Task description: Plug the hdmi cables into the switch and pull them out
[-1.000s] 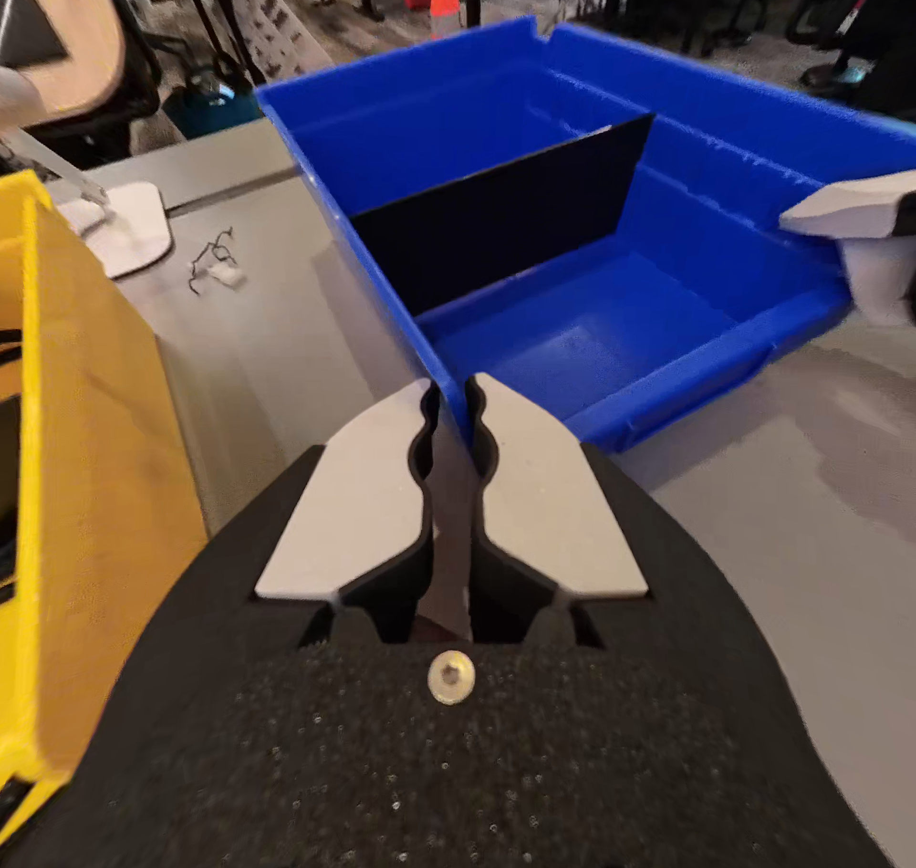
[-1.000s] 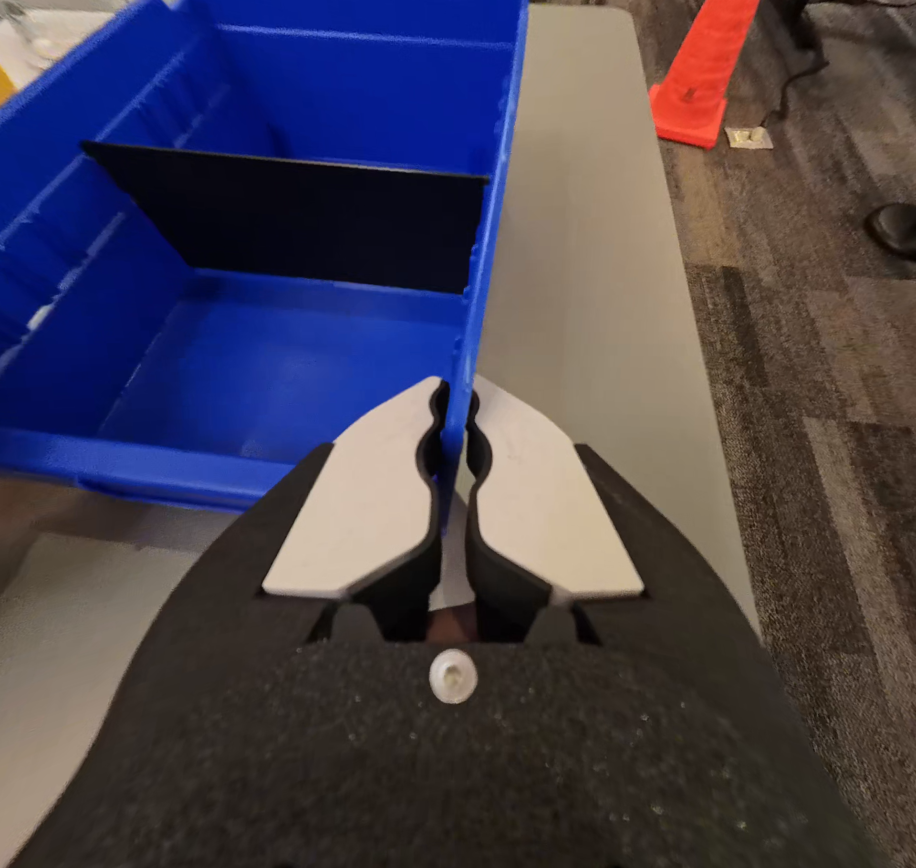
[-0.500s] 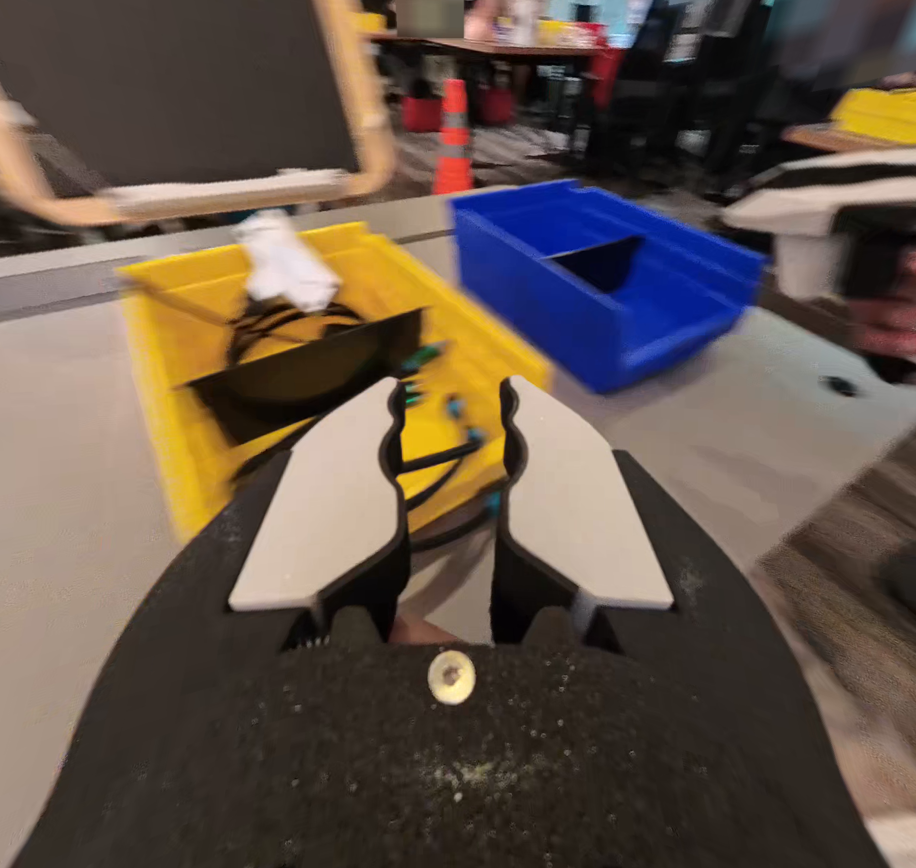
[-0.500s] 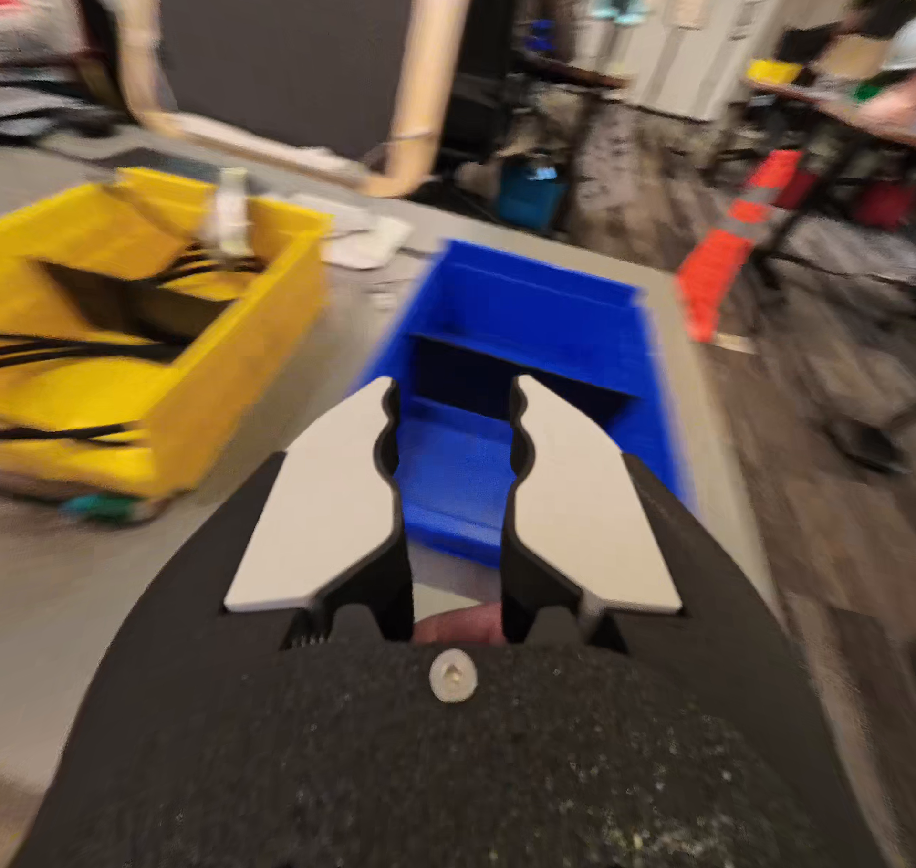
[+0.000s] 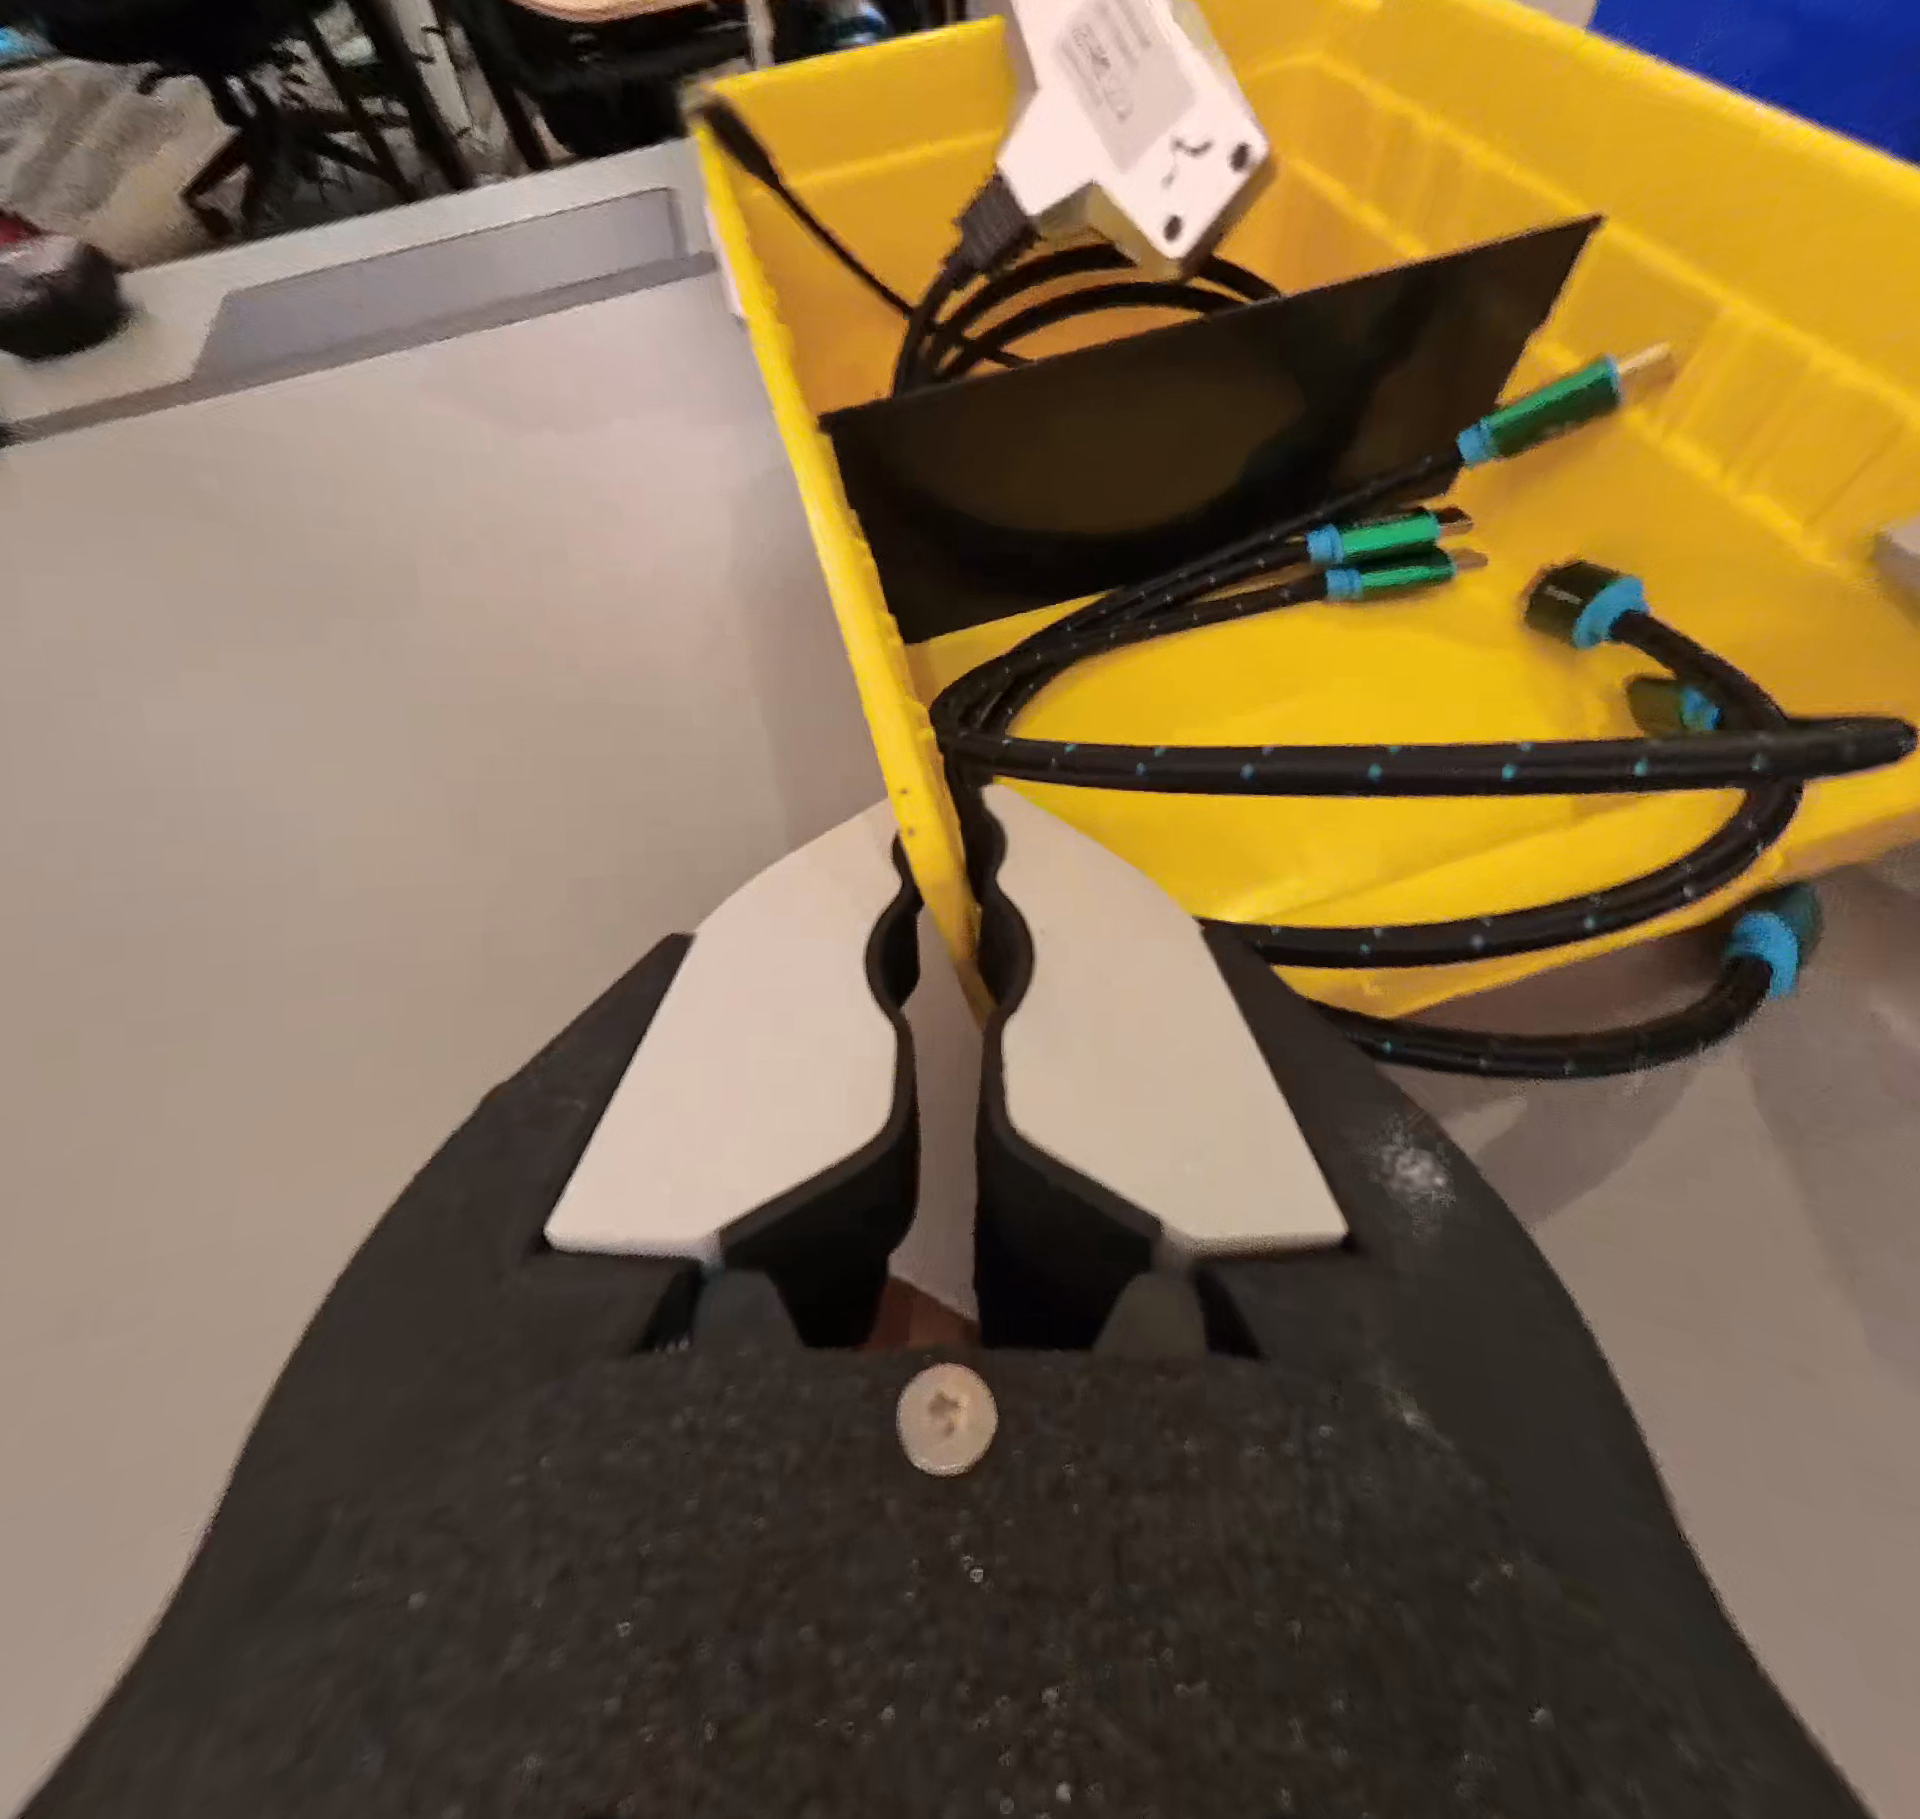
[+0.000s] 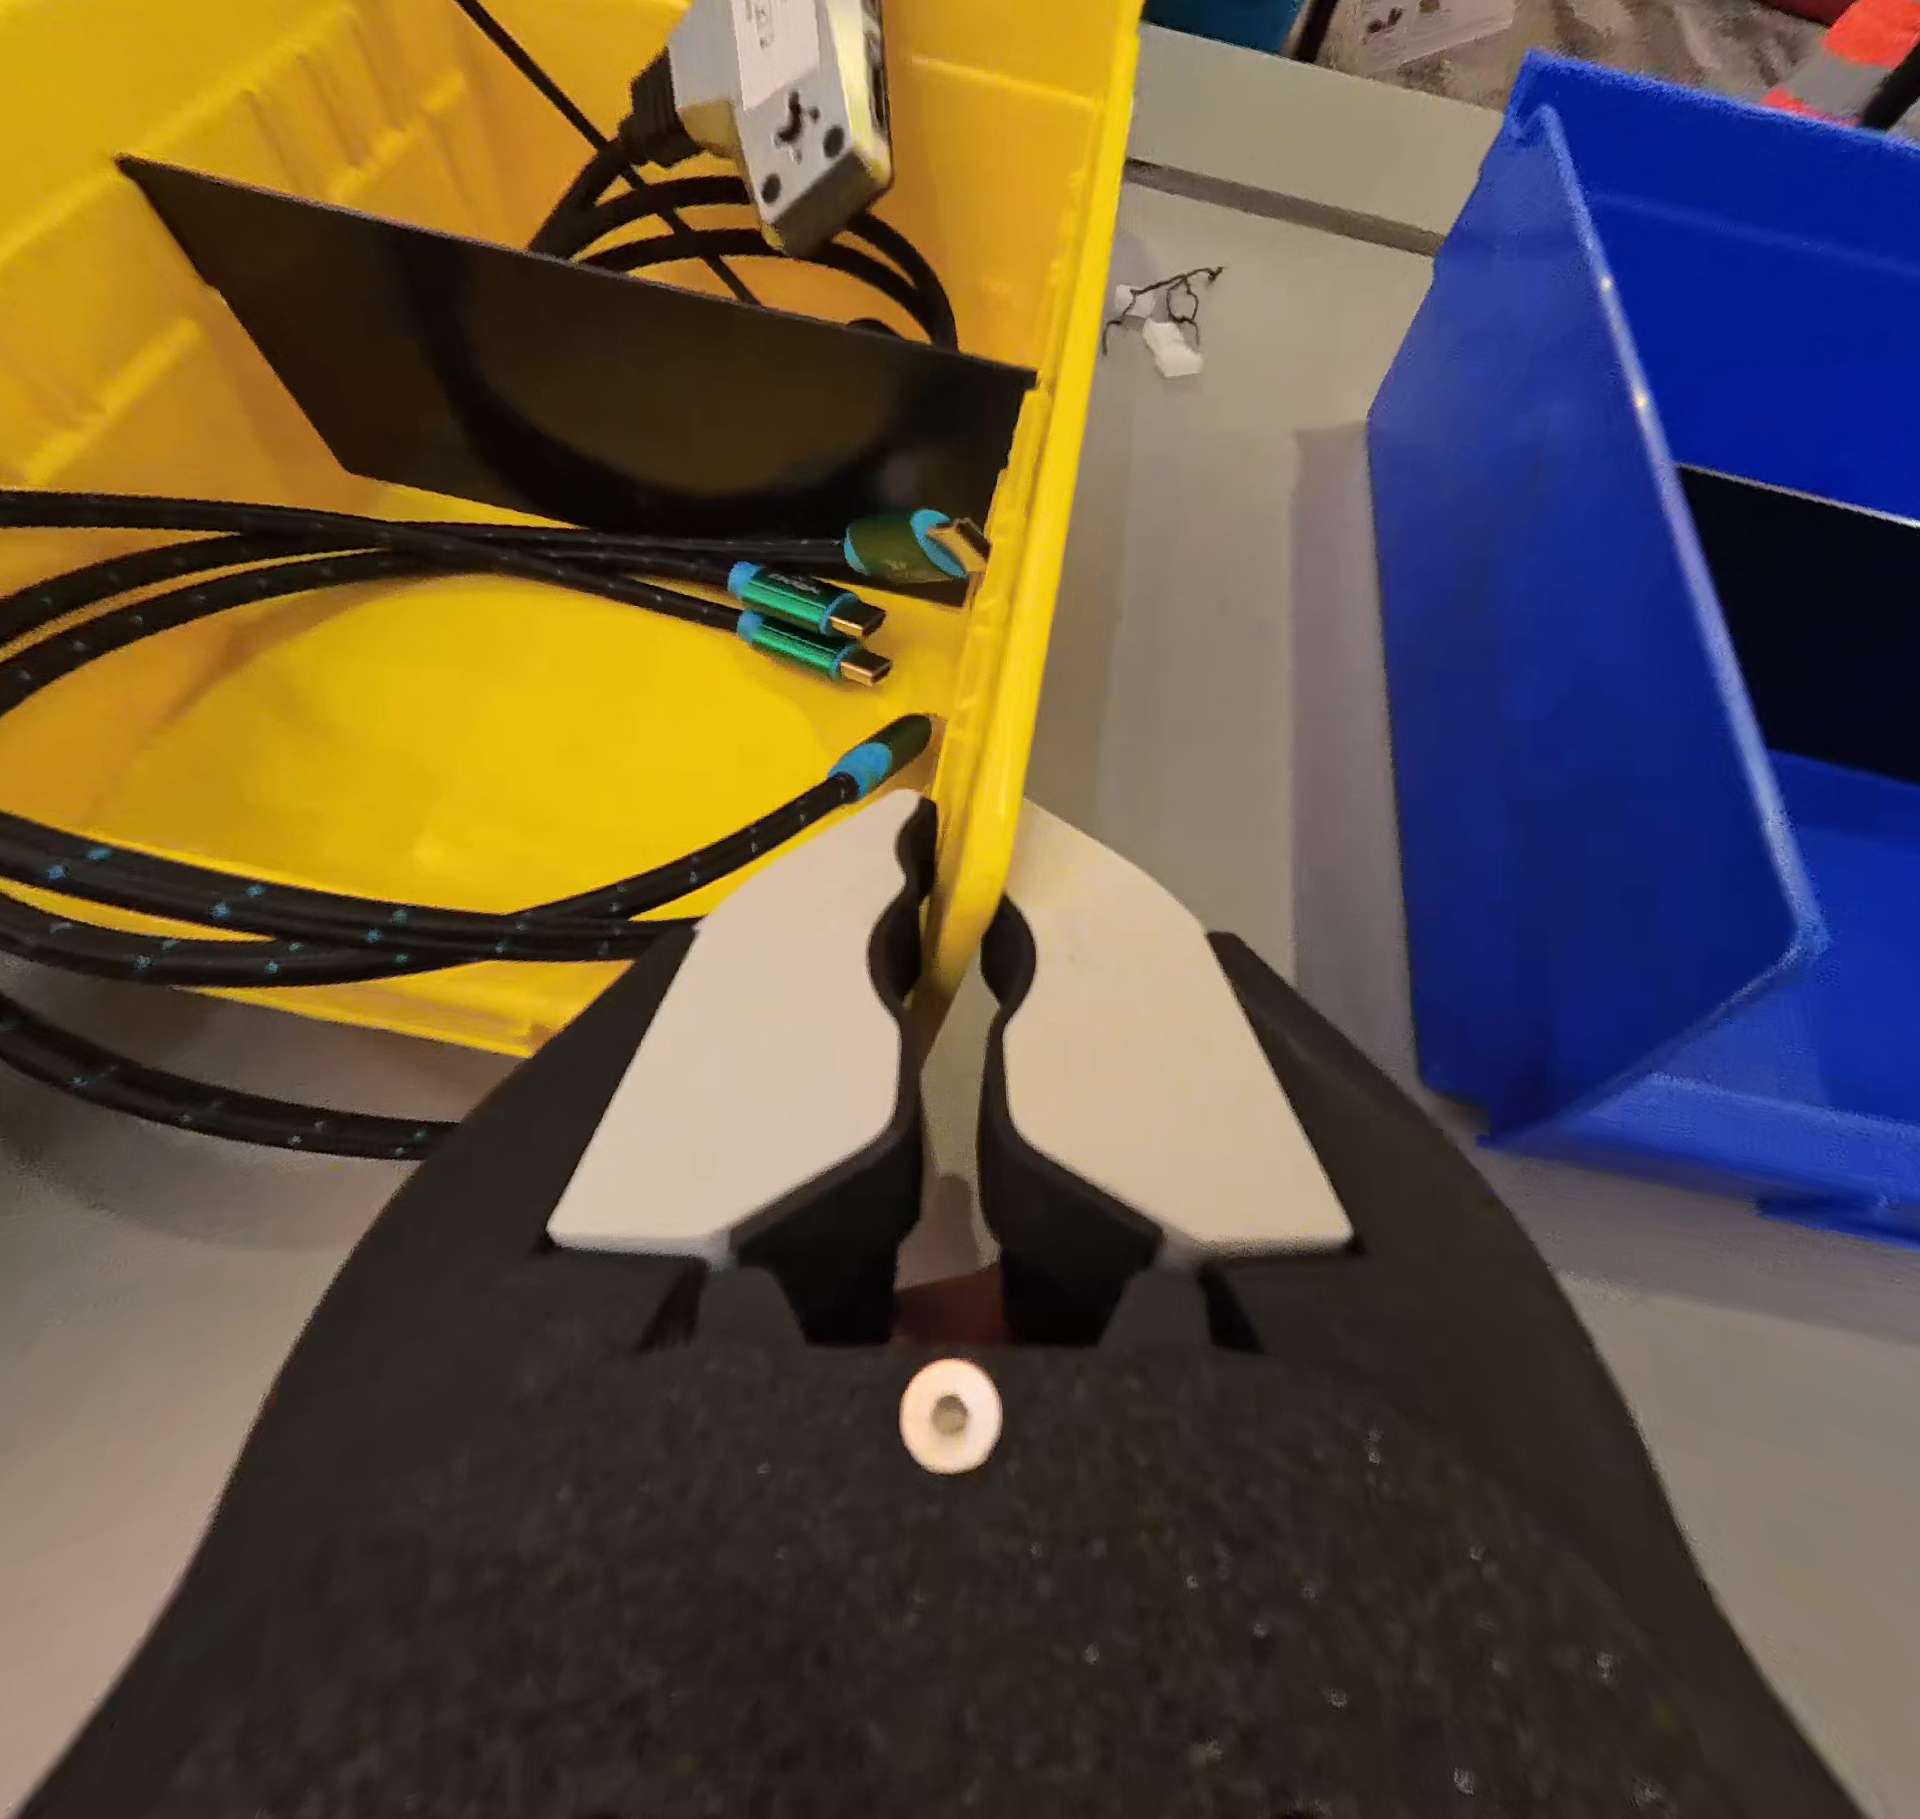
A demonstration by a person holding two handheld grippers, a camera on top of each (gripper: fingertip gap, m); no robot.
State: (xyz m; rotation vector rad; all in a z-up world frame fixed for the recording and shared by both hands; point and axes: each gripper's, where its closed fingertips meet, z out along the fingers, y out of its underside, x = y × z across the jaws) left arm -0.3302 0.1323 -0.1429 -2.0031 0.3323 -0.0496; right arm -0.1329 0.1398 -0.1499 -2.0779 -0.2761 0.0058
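Observation:
A yellow bin (image 5: pixel 1455 159) holds a white switch box (image 5: pixel 1132 86) leaning at its back, behind a black divider (image 5: pixel 1195 439). One black cable is plugged into the switch. Several braided black HDMI cables with green plugs (image 5: pixel 1382 533) lie in the front half, and some hang over the front edge onto the table. My left gripper (image 5: pixel 943 839) is shut on the bin's left wall near the front corner. In the right wrist view, my right gripper (image 6: pixel 966 824) is shut on the bin's right wall (image 6: pixel 1023 522), next to the green plugs (image 6: pixel 805 616) and below the switch (image 6: pixel 790 55).
A blue bin (image 6: pixel 1590 730) with a dark divider stands just right of the yellow bin; its corner shows in the left wrist view (image 5: pixel 1766 3). A small white clip with thin wires (image 6: pixel 1169 335) lies on the grey table between the bins. Chairs and floor lie beyond. One gripper's finger ends stand about 20 cm off the other's.
Both grippers let go of the blue bin's walls, swung over to the yellow bin while open, and are now shut on its left and right walls.

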